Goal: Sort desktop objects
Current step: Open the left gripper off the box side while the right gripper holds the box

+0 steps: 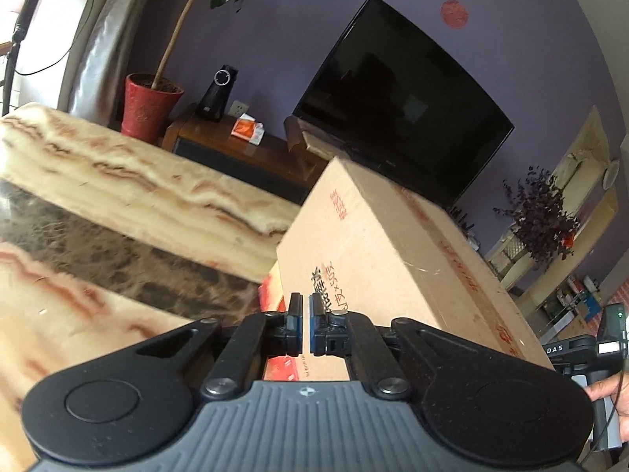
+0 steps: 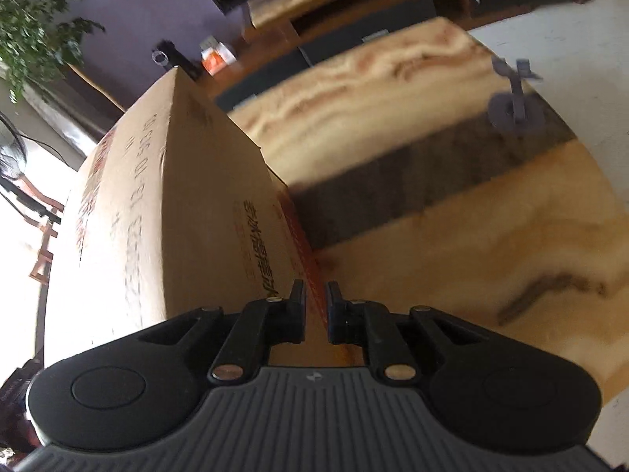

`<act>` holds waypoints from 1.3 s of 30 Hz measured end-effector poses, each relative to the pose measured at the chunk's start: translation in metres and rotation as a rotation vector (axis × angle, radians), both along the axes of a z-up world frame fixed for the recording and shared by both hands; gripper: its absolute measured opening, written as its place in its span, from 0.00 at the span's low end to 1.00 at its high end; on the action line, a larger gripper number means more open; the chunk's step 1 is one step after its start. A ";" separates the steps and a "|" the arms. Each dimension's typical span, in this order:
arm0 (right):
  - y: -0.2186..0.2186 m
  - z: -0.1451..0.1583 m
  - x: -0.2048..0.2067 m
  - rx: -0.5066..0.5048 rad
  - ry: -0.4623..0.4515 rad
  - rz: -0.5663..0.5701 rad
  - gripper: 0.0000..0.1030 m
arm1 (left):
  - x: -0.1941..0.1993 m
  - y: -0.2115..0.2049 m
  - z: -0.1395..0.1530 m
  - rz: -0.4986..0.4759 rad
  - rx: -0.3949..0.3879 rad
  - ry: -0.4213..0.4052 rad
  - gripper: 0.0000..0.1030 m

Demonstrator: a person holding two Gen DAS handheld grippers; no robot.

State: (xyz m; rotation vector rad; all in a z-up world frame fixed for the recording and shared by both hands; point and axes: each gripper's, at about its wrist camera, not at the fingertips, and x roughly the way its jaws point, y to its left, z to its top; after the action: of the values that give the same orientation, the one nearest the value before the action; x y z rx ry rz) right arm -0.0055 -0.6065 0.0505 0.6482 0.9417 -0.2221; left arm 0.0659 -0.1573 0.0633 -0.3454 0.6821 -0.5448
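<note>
Left hand-held gripper (image 1: 305, 306) nearly closed, holding nothing, at the box (image 1: 377, 251). Right hand-held gripper (image 2: 315, 295) narrow, straddling the box's red-taped edge (image 2: 302, 244). Risk: thin edge grip slips and the box drops onto the worktop (image 2: 491, 259).

Each hand-held gripper (image 1: 305, 324) (image 2: 316, 312) is matte black, with a grey ribbed body, round side discs, silver pivot screws and a small cross mark. The left one's pads (image 1: 314, 306) look blue. A hand (image 1: 607, 403) grips a grey handle lettered "DAS", a thin cable alongside.
</note>
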 end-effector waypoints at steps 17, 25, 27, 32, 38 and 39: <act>0.056 -0.029 0.023 -0.064 0.133 0.089 0.10 | -0.009 0.037 0.006 -0.073 0.046 0.054 0.27; 0.044 -0.039 0.024 0.118 0.140 -0.007 0.04 | -0.006 0.049 -0.010 -0.037 0.150 0.123 0.48; 0.048 -0.035 0.028 0.087 0.129 0.014 0.04 | -0.005 0.050 -0.015 -0.027 0.172 0.150 0.51; 0.052 -0.032 0.038 0.079 0.110 -0.008 0.04 | -0.004 0.052 -0.025 -0.020 0.230 0.212 0.62; 0.059 -0.030 0.052 0.099 0.080 -0.012 0.04 | -0.011 0.050 -0.029 -0.039 0.299 0.205 0.66; 0.062 -0.028 0.055 0.092 0.072 -0.002 0.04 | -0.012 0.051 -0.030 -0.043 0.298 0.202 0.66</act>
State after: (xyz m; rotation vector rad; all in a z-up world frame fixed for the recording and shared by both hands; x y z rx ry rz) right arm 0.0491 -0.5447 0.0222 0.7298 1.0255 -0.2057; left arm 0.0537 -0.1064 0.0337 -0.1071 0.9543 -0.4440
